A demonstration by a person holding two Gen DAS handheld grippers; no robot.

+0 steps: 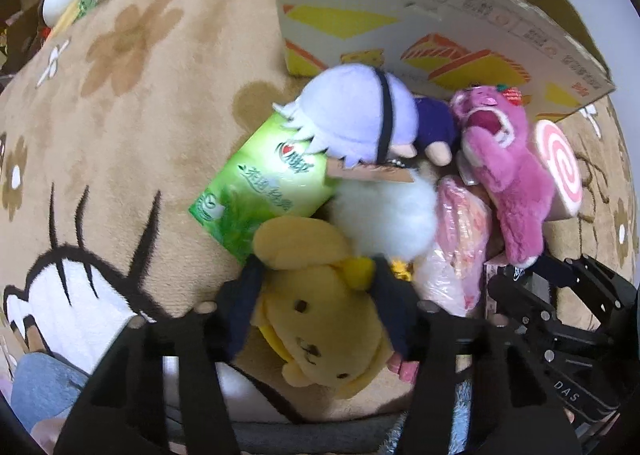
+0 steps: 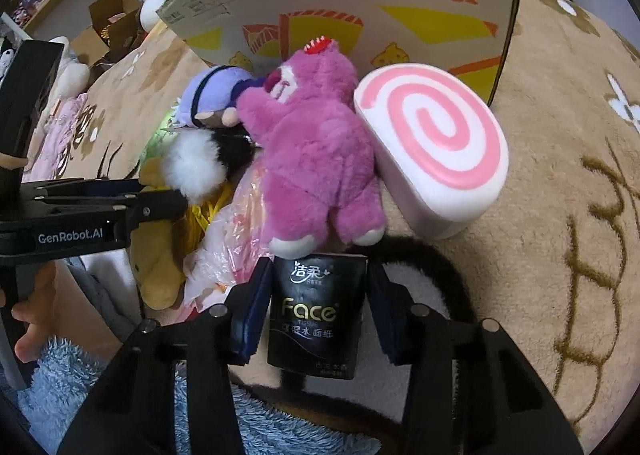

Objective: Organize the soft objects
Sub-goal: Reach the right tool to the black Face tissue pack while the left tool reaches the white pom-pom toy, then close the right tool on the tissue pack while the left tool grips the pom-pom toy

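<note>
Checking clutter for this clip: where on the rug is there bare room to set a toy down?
Bare rug spreads left of the green tissue pack and the cardboard box. More lies right of the swirl cushion. Crowded: the pile in front of the box, from yellow bear to pink bear.

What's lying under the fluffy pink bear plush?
The pink bear plush lies on a crinkled clear plastic bag, its feet at the black tissue pack. Anything deeper beneath it is covered.
</note>
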